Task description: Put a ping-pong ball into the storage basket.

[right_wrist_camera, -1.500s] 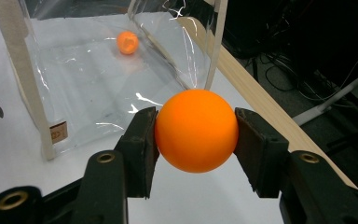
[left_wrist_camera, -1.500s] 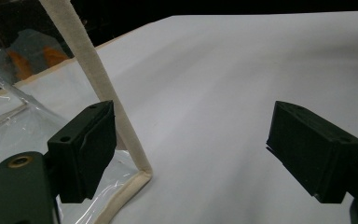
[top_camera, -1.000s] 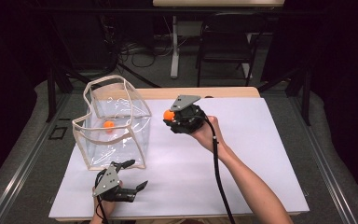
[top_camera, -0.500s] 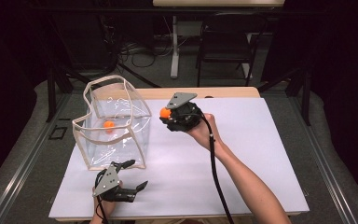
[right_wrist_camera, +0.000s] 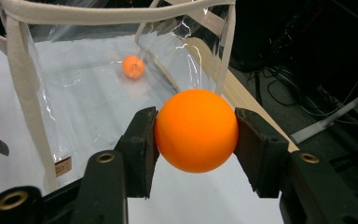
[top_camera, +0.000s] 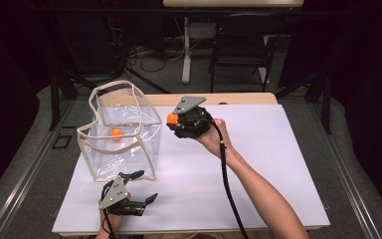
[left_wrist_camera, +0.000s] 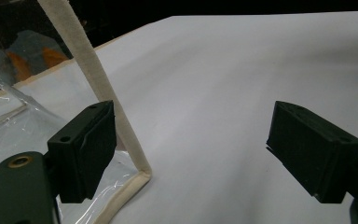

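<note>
Carrying an orange ball (right_wrist_camera: pixel 196 130) pinched in the right gripper (top_camera: pixel 175 121), now nearer the clear bag (top_camera: pixel 99 174) (one ball (top_camera: pixel 115 134) already inside). Left gripper (top_camera: pixel 138 188) gaping wide, empty, beside the bag's corner. Next: over the rim, then release.

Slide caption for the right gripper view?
Right gripper holding an orange ball before a clear bag containing another ball.

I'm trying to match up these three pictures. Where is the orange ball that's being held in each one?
High view: the held orange ball is near the middle, at the right gripper, just right of the clear bag.
Left gripper view: not in it.
Right gripper view: the ball is at centre, clamped between the two black jaws.
Shared landmark: the clear bag with cream trim.
</note>
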{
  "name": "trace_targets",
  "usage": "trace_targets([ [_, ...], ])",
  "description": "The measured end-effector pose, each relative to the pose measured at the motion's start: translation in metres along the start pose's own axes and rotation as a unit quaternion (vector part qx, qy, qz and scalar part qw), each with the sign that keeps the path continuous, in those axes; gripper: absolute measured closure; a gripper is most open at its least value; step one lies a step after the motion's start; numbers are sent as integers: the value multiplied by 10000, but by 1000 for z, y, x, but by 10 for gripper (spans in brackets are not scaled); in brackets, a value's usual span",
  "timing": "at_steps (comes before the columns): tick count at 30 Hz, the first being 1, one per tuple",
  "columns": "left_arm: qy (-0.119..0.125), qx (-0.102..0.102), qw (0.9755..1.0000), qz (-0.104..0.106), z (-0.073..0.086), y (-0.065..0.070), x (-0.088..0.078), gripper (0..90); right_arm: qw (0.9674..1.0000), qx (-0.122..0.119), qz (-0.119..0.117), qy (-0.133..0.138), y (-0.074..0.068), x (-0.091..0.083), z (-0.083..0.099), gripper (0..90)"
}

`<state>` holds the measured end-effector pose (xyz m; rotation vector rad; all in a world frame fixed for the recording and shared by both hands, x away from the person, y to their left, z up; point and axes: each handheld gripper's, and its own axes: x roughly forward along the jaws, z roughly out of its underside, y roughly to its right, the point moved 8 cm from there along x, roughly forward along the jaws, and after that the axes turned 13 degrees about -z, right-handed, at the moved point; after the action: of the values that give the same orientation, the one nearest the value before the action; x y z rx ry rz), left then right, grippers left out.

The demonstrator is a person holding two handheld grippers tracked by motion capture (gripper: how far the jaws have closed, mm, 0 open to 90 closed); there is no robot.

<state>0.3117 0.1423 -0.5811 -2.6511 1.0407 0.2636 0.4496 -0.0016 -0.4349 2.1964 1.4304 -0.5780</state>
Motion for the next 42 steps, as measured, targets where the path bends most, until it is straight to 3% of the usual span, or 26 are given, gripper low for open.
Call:
trace_targets([
  [42,-9,-9,10000,-15,0,-1,0,156,9999,-129,-8,74,7,10,-30,508],
])
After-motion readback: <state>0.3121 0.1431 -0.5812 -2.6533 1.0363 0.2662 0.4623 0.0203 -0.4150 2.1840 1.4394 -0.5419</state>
